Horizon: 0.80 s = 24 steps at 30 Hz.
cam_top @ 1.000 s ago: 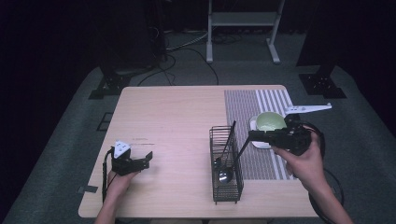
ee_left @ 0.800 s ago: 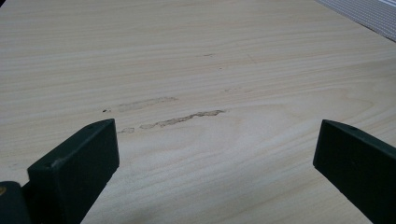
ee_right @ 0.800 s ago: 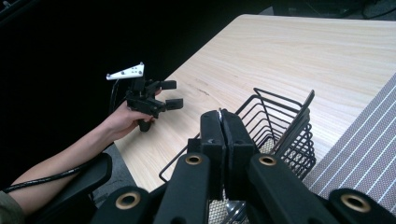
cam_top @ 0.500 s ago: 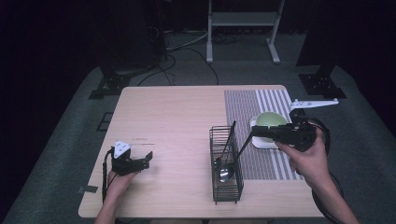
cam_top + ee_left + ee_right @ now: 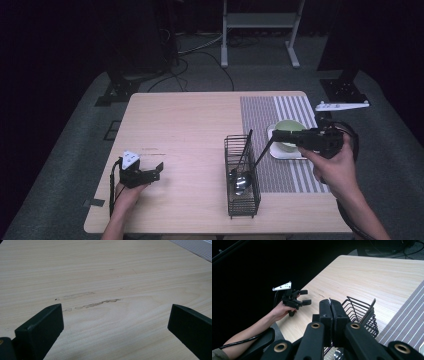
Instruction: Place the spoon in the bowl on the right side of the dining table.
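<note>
A black wire basket (image 5: 243, 200) stands upright near the table's front, beside a striped mat (image 5: 280, 107). In it leans a metal ladle (image 5: 240, 183) with a dark handle. My right gripper (image 5: 274, 135) hovers over the mat, shut on a thin dark utensil (image 5: 263, 152) that slants down into the basket. In the right gripper view its jaws (image 5: 330, 303) are pressed together above the basket (image 5: 362, 311). My left gripper (image 5: 159, 170) rests open and empty at the table's front left, over bare wood (image 5: 115, 322).
A green bowl (image 5: 290, 127) sits on a white plate (image 5: 289, 154) on the mat, just behind my right gripper. The left gripper (image 5: 305, 297) is also seen far across the table in the right gripper view. Shelf legs and cables lie on the floor beyond the table.
My right gripper has shifted a little right and up, and more of the thin utensil now shows below its jaws. The left gripper has stayed put.
</note>
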Tool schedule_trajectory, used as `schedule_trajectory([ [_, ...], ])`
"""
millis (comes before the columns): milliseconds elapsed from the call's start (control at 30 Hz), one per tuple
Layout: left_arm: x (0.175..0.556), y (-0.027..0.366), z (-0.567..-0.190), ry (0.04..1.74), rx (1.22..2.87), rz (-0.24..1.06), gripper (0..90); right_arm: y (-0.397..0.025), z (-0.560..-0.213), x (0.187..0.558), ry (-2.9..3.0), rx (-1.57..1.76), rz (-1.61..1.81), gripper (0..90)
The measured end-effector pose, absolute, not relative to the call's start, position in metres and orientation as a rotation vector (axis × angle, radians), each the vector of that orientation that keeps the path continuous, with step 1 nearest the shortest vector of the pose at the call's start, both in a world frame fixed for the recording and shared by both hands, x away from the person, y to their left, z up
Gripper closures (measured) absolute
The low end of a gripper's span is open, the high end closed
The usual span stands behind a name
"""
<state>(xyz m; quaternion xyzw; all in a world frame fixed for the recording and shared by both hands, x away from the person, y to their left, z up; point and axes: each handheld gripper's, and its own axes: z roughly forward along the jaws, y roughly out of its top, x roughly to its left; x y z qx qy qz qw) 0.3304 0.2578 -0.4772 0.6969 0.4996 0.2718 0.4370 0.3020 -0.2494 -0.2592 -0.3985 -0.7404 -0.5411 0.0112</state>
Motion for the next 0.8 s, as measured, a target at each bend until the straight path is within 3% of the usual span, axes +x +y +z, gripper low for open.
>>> schedule_trajectory([
  [800,0.3304,0.2575,-0.4773,1.244,1.732,0.677,0.0,-0.2592,-0.2508,0.3023,-2.290,-1.262,-1.710,88.5],
])
